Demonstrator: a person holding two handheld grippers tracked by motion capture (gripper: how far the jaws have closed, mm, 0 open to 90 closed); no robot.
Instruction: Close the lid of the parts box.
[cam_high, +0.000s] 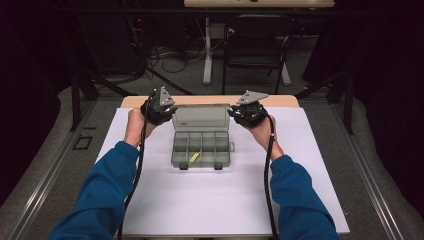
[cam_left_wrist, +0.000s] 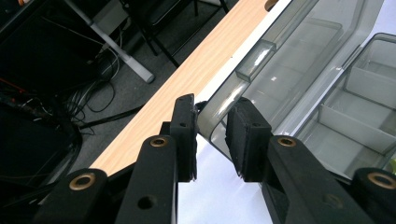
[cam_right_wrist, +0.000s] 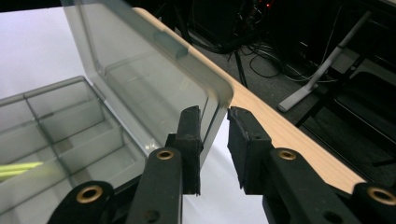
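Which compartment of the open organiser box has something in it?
The near-row compartment second from the left in the high view: a yellow-green stick lies in it; the box's other compartments look empty.

Smoky grey see-through organiser box (cam_high: 201, 142), a yellow-green strip (cam_high: 194, 157) inside it; black tongs (cam_high: 159, 111) on both sides, blue sleeves (cam_high: 102, 192), a white sheet (cam_high: 210, 200) over the pale wood tabletop (cam_high: 135, 101).
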